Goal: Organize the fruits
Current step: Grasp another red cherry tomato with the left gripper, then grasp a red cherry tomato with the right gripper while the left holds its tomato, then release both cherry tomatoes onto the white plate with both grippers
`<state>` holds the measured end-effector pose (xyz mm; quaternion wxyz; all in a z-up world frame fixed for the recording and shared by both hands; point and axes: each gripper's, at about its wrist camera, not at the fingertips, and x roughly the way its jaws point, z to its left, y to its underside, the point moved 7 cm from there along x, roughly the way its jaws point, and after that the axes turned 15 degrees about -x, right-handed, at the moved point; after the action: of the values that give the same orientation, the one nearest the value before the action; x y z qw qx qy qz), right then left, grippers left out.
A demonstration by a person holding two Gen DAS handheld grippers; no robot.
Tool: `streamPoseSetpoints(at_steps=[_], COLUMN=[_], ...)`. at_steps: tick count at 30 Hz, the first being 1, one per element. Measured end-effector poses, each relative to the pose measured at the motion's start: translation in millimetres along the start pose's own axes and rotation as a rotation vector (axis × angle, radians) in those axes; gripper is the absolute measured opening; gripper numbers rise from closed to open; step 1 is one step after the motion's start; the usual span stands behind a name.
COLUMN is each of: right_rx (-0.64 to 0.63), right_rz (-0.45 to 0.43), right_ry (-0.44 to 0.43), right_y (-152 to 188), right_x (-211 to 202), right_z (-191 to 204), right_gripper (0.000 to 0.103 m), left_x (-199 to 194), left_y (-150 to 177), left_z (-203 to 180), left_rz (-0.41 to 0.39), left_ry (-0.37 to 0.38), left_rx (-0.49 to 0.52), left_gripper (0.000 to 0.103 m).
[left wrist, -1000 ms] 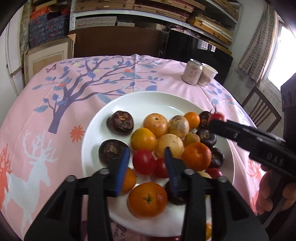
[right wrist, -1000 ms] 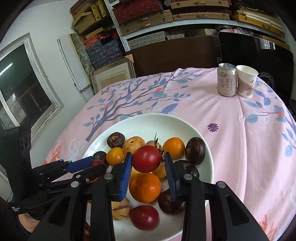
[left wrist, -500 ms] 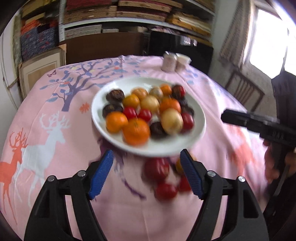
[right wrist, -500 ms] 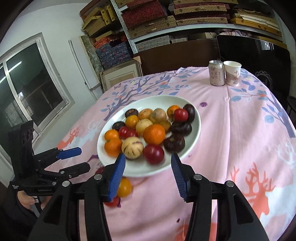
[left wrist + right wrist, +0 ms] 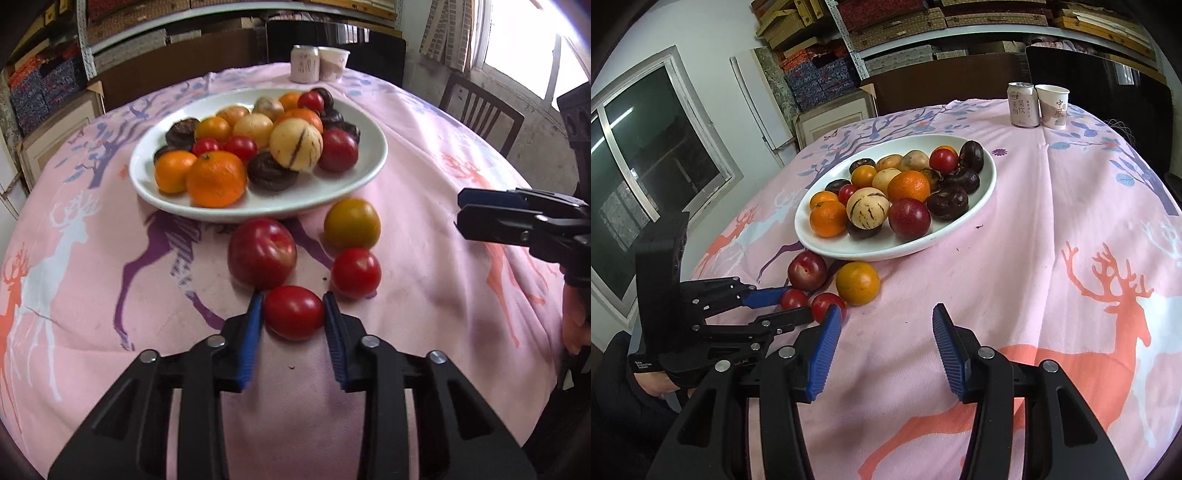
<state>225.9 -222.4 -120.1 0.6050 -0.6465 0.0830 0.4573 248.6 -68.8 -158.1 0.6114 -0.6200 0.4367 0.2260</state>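
Farthest left in the right wrist view: left gripper (image 5: 796,303), gripped by a hand in a dark sleeve, jaws just now closing and clenched on one small red tomato (image 5: 293,313), blue pads pressed to both its sides, the fruit resting on the pink tablecloth (image 5: 1015,266) short of the plate. White print on the tool's black body, too small to read.

Four fruits loose on the cloth: one dark red plum (image 5: 261,252), touching the held tomato; a second small red tomato (image 5: 355,272) just beside; one orange-yellow round fruit (image 5: 352,223) behind that, near the plate's rim.

Next, one white plate (image 5: 988,184), heaped: one pale striped melon (image 5: 868,208), one dark red plum, two small red tomatoes, about six dark brown-purple fruits, several oranges and yellowish fruits, the exact number hard to fix in the pile.

Beyond, at the far edge: one drink can (image 5: 1021,105) and one paper cup (image 5: 1052,106), touching, both printed with Chinese characters; contents not visible.

Nearest the lens: right gripper (image 5: 886,309), released, jaws apart over bare cloth, nothing between them.
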Motion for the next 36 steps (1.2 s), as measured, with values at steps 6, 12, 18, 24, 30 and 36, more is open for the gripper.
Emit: streamPoseSetpoints(at_steps=[6,12,18,24,30,36], right_rx=[-0.02,-0.072,-0.138,-0.134,-0.09,-0.089], right_rz=[0.028,0.071,0.106,0.138,0.156,0.133], right_ry=[-0.018,-0.049,-0.036,-0.022,-0.002,-0.003], right_y=[4,6,0,-7,-7,-4], right_x=[6,21,40,62,71,59], right_z=[10,36,59,65,59,58], right_gripper=[0.052,0.052,0.052,0.049,0.033,0.029], left_x=[1,-21,-46,-55,-52,-50], left_y=[0,-3,4,13,16,16], left_z=[-2,10,33,43,42,41], left_rz=[0.011,-0.052,-0.088,-0.093,-0.085,-0.082], left_ry=[0.017,0.032,0.029,0.029,0.041,0.047], left_rx=[0.004,-0.058,-0.118,-0.141,-0.147,-0.149], left_gripper=[0.031,0.031,0.031,0.031,0.031,0.031])
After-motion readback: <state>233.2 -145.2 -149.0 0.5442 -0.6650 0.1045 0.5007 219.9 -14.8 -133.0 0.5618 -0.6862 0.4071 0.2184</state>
